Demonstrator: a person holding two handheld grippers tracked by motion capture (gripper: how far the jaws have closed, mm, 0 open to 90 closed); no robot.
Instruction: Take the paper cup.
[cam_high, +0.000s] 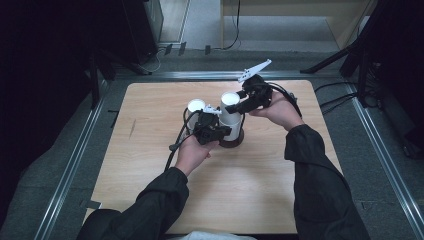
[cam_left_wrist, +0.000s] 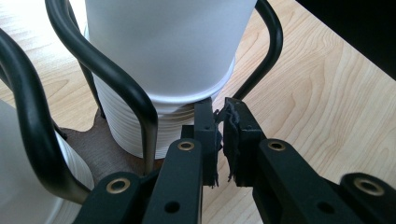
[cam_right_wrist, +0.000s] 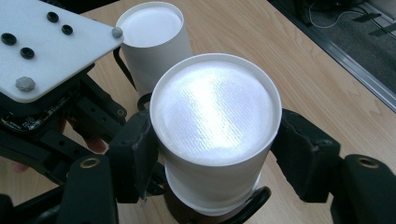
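White smooth cup (cam_right_wrist: 215, 135) clamped by right tool (cam_right_wrist: 215, 154), left tool (cam_left_wrist: 219, 140) closed, black wire holder (cam_left_wrist: 116, 88).

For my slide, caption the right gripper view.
Right gripper clasping the top white cup of a stack.

Left gripper (cam_left_wrist: 219, 135) view: I see tall white paper cup (cam_left_wrist: 163, 51) cut off at top edge. Dark brown wooden base (cam_high: 233, 140) mostly hidden under cups. Can't tell what black jaws pinch.
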